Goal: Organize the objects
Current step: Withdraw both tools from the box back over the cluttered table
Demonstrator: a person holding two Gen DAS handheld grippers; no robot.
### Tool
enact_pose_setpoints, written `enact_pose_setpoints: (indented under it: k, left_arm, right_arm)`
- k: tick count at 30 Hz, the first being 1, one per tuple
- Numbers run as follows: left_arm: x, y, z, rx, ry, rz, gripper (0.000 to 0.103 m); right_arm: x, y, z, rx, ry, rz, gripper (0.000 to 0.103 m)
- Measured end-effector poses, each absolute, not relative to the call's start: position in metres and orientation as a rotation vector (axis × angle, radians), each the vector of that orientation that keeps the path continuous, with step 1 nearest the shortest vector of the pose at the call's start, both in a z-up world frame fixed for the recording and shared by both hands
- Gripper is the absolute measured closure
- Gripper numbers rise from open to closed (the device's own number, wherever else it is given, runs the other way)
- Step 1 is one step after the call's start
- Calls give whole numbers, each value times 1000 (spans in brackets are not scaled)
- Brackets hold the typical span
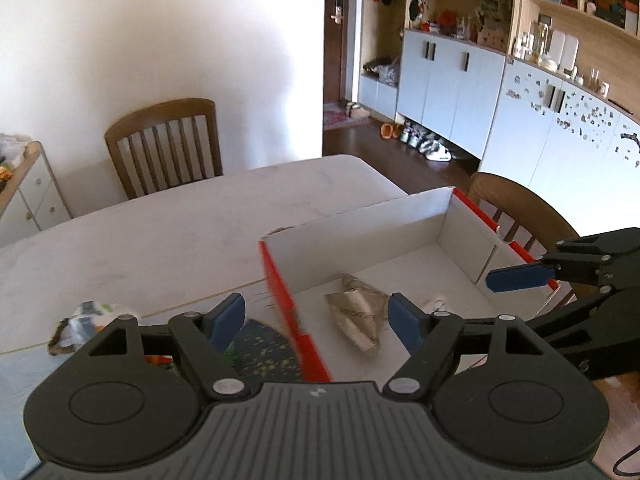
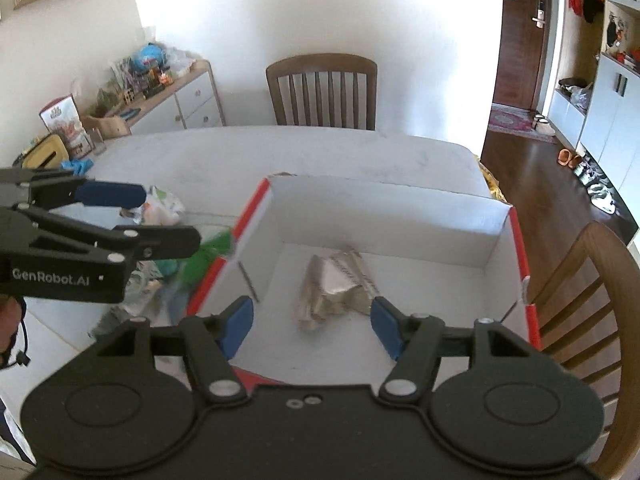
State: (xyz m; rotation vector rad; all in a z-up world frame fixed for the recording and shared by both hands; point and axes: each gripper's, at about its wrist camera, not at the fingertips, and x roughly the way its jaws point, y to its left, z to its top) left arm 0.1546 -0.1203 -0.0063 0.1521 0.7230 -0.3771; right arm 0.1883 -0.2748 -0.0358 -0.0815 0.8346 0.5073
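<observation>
A white cardboard box with red edges [image 1: 404,220] [image 2: 384,208] stands on the pale table. A crumpled beige packet [image 1: 354,314] [image 2: 332,288] lies on the box floor. My left gripper [image 1: 316,322] is open and empty, straddling the box's red left wall. My right gripper [image 2: 312,326] is open and empty, over the box just in front of the beige packet. Loose wrappers lie left of the box: a white and green one [image 1: 86,320] [image 2: 162,204], a dark dotted one [image 1: 260,352] and a green one [image 2: 208,256].
Wooden chairs stand at the far side [image 2: 322,92] and right side [image 2: 588,300] of the table [image 1: 160,232]. A low sideboard [image 2: 176,96] with clutter is at the left. Light blue cabinets [image 1: 460,80] line the right wall.
</observation>
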Motion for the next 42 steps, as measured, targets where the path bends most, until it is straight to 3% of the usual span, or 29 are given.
enact_pose_setpoints:
  k: [6, 9, 20, 22, 24, 42]
  left_arm:
    - [136, -92, -6, 165, 690, -363, 24]
    - [130, -77, -7, 157, 689, -362, 17]
    - [108, -22, -13, 141, 669, -341, 12]
    - [107, -12, -14, 129, 673, -338, 10]
    - [106, -1, -14, 122, 673, -339, 0]
    - [92, 66, -52, 142, 647, -353, 0]
  right_arm:
    - [173, -262, -32, -11, 805, 469, 27]
    - [164, -252, -32, 27, 790, 473, 23]
    - [131, -217, -31, 84, 720, 473, 10]
    - [127, -211, -32, 94, 719, 476, 10]
    - [124, -207, -33, 100, 721, 473, 10]
    - [111, -153, -50, 94, 765, 463, 10]
